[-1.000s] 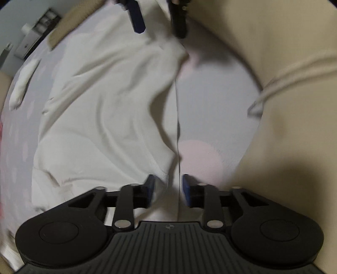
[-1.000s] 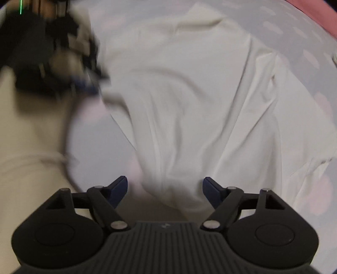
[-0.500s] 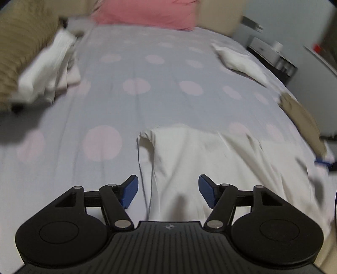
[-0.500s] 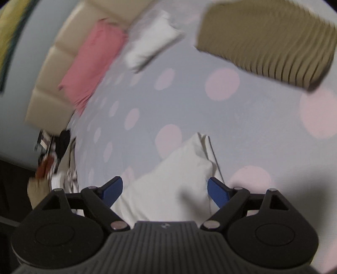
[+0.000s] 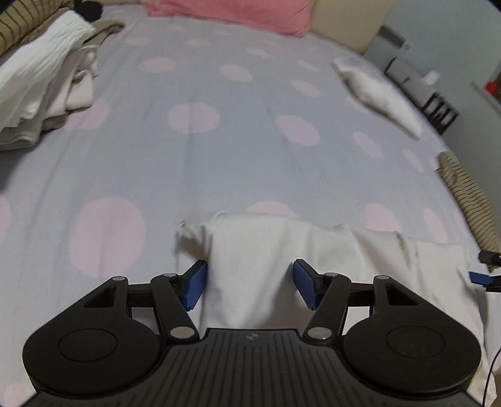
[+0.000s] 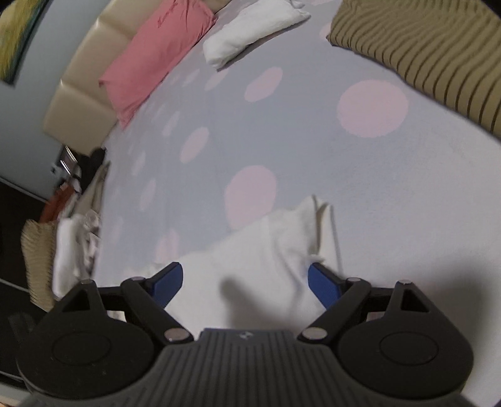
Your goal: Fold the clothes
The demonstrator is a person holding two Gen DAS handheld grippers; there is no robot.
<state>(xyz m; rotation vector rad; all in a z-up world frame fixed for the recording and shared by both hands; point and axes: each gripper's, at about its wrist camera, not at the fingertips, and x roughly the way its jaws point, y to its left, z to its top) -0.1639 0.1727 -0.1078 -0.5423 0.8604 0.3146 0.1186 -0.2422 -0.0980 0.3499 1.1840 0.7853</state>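
A white garment (image 5: 256, 250) lies on the grey sheet with pink dots (image 5: 219, 162), its far edge folded and slightly rumpled. My left gripper (image 5: 250, 288) hovers low over one corner; its jaws are closing with cloth lying between the blue pads, and no pinch shows. The right gripper (image 5: 483, 267) peeks in at the right edge of the left wrist view. In the right wrist view the same garment (image 6: 256, 250) ends in a pointed corner, and my right gripper (image 6: 245, 281) stands open above the cloth.
A pile of white clothes (image 5: 40, 87) sits at the left of the bed and a pink pillow (image 5: 231, 12) at the head. A white bundle (image 5: 379, 90) and a striped brown cloth (image 5: 469, 194) lie on the right. A headboard (image 6: 81, 94) backs the bed.
Both views have rolled away from the spread shirt and a person's beige clothes to look up the bed. The garment now shows a folded edge. Both grippers' jaws stand wider than a second ago.
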